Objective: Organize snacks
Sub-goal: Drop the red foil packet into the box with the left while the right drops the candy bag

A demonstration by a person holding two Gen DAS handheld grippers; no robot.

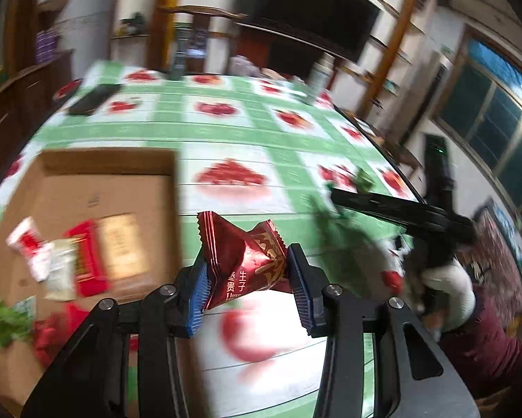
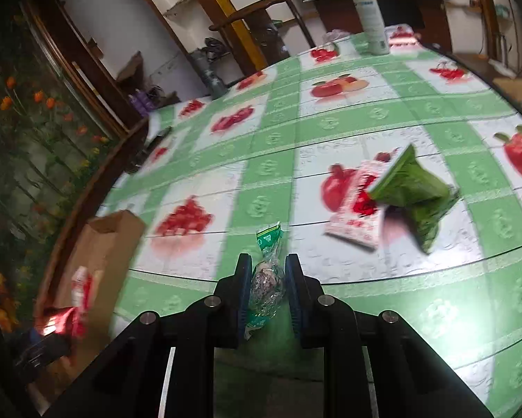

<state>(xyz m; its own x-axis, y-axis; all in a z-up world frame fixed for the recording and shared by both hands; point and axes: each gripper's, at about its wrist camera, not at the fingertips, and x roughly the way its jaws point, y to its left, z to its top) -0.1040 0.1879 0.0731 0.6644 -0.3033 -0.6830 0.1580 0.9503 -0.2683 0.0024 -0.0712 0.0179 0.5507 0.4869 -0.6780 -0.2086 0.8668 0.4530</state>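
Observation:
My left gripper is shut on a dark red snack packet with gold print, held above the table just right of a cardboard box. The box holds several snacks, among them a red bar and a green packet. My right gripper is shut on a small sweet in a clear and green wrapper over the tablecloth. A green packet and a pink-white packet lie on the table to its right. The box is at its left.
The round table carries a green checked fruit-print cloth. A white spray bottle stands at the far edge, with a wooden chair behind it. A dark flat object lies far left. A gloved hand shows at right.

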